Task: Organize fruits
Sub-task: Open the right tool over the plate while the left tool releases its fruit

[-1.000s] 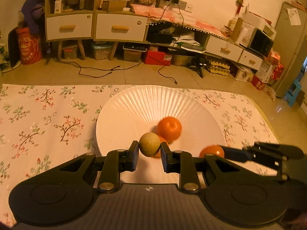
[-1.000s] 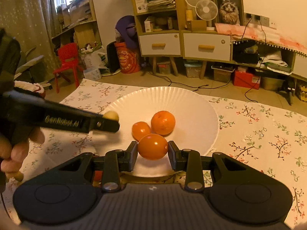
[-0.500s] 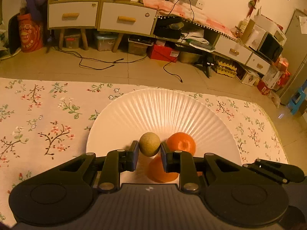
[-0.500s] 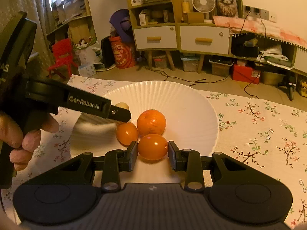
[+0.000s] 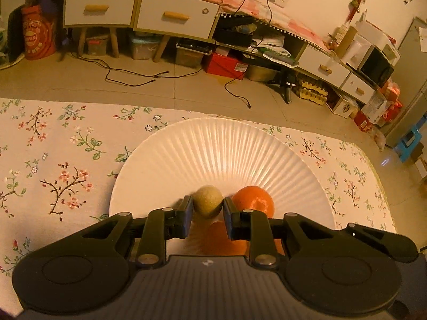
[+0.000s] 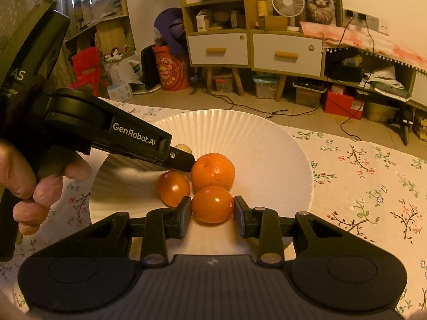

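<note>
Tablecloth [image 5: 58,165]: floral print, covers the table under everything.
Plate [image 5: 218,149]: white, ribbed, lies flat on the tablecloth; holds the fruit.
Left gripper [image 5: 206,209]: over the near part of the plate, angled down; jaws opening, the tan fruit between them, pads touching its sides.
Right gripper [image 6: 212,206]: at the plate's near rim; fingers clenched on the small orange fruit.
Hand [image 6: 32,184]: grips the left gripper's handle, seen from the right wrist.
Mandarin [image 6: 213,171]: on the plate, just beyond the right gripper.
Small orange fruit [image 6: 212,204]: in the right gripper's grasp.
Second small orange fruit [image 6: 173,188]: on the plate, beside the mandarin.
Tan fruit [image 5: 207,205]: round, between the left fingers, above the plate.
</note>
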